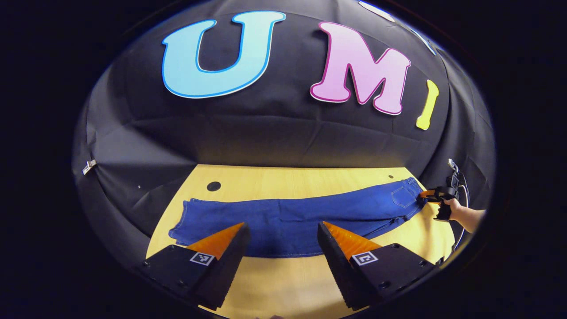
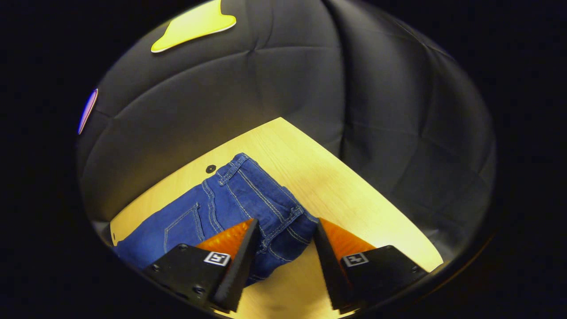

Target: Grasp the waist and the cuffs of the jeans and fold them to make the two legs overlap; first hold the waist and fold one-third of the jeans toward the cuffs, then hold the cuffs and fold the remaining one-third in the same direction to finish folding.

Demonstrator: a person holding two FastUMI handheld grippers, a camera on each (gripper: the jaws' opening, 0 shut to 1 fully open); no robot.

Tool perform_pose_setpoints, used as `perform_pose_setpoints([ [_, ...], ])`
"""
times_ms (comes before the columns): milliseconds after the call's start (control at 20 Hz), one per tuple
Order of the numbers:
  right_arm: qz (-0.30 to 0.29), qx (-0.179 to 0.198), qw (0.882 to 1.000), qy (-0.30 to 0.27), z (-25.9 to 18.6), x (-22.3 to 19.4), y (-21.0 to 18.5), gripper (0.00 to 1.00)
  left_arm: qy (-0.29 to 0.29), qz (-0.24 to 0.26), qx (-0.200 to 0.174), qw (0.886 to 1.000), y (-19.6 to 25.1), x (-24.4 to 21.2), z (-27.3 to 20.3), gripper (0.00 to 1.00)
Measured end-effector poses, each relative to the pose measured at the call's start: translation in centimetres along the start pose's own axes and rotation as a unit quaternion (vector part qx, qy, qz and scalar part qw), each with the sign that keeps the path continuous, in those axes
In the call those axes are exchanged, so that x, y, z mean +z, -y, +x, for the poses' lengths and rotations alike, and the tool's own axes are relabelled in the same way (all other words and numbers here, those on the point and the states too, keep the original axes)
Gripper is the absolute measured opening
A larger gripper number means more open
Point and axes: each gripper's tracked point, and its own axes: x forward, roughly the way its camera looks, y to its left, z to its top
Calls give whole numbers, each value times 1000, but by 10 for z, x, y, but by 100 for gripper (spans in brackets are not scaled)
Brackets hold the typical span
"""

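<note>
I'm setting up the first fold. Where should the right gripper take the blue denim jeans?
At the waistband of the blue denim jeans, coming in from the waist end. They lie flat on the yellow wooden table, and the open right gripper already brackets that stitched edge.

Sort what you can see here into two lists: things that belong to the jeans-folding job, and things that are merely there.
Part of the job:
jeans
waist
left gripper
right gripper

Merely there:
table
black dot on the table
clip on the cloth wall
</note>
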Motion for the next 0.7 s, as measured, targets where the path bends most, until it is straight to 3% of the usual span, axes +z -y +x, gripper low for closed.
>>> perform_pose_setpoints([
  [50, 6, 9, 1000, 6, 5, -1, -4, 65, -2, 1, -4, 1000, 4, -2, 1, 97],
  [100, 15, 17, 1000, 1, 11, -5, -7, 48, -5, 3, -6, 1000, 7, -5, 1, 97],
  [200, 40, 38, 998, 6, 9, -3, -10, 31, -12, 7, -6, 1000, 10, -10, 1, 97],
  [250, 47, 46, 998, 18, 11, -2, -11, 30, -13, 8, -6, 1000, 12, -11, 2, 97],
  [350, 39, 65, 997, 29, 2, 1, -11, 14, -15, 6, -3, 1000, 11, -15, 2, 97],
  [400, 32, 67, 996, 46, -2, 10, -11, 14, -18, 1, -4, 1000, 12, -17, 2, 97],
  [450, 17, 71, 995, 66, -6, 19, -14, 7, -23, -4, -8, 1000, 13, -23, 1, 97],
  [700, -47, 118, 980, 155, -84, 59, -38, 6, -28, -4, -8, 1000, 9, -45, -14, 96],
])
